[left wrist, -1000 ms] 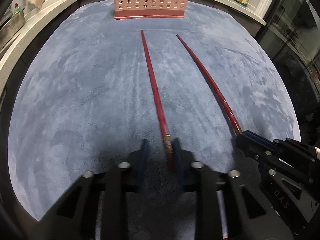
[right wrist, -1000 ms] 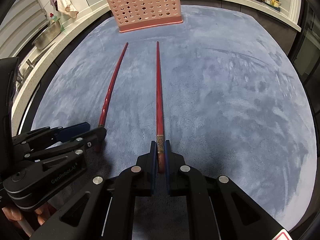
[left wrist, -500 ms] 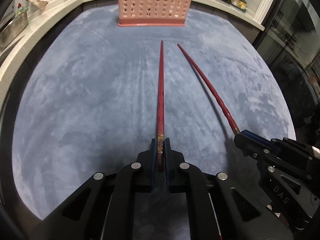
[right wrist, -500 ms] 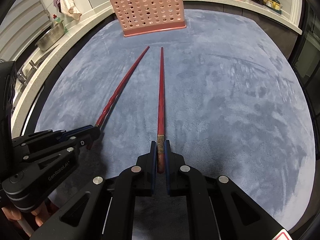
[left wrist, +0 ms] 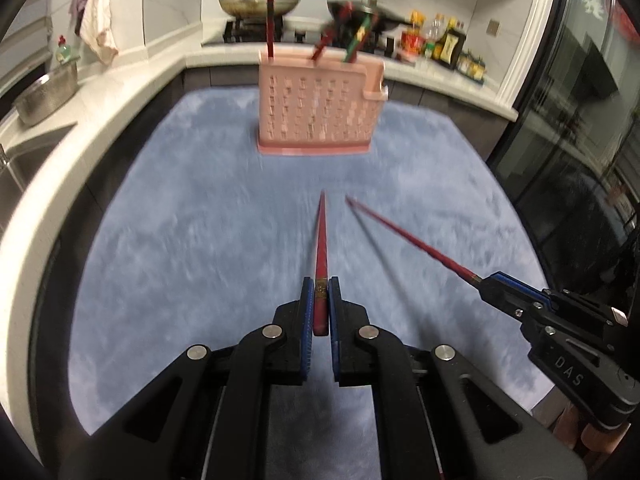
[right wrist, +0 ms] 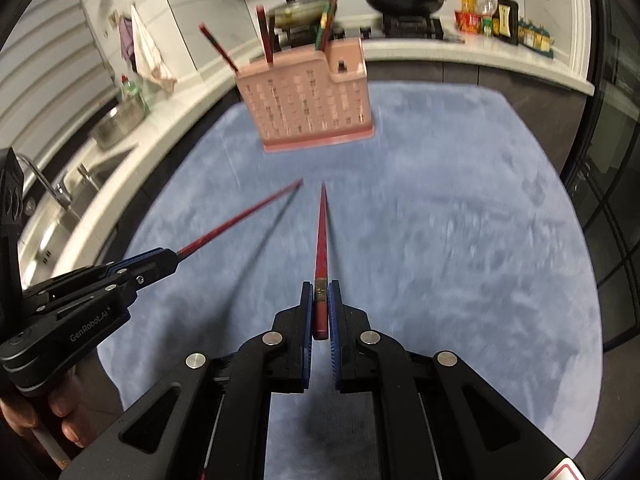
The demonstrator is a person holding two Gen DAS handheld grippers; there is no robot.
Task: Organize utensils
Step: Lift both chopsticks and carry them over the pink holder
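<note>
My left gripper (left wrist: 319, 286) is shut on the thick end of a red chopstick (left wrist: 321, 240) that points forward above the blue mat. My right gripper (right wrist: 320, 289) is shut on a second red chopstick (right wrist: 321, 236), also raised. Each gripper shows in the other's view: the right gripper (left wrist: 486, 282) with its chopstick (left wrist: 408, 240), the left gripper (right wrist: 170, 258) with its chopstick (right wrist: 240, 218). A pink perforated utensil holder (left wrist: 320, 108) stands ahead on the mat and holds several chopsticks; it also shows in the right wrist view (right wrist: 308, 100).
The blue mat (left wrist: 180, 240) covers the work surface. A white counter (left wrist: 56, 152) with a metal bowl (left wrist: 44, 96) and a sink runs along the left. Pans on a stove and bottles (left wrist: 448, 46) line the back. A dark glass door (left wrist: 580, 120) is on the right.
Both grippers have lifted their chopsticks off the mat and tilted up, so the holder and kitchen come into view. One second ago the left gripper was open beside its chopstick; it then shut on it.
</note>
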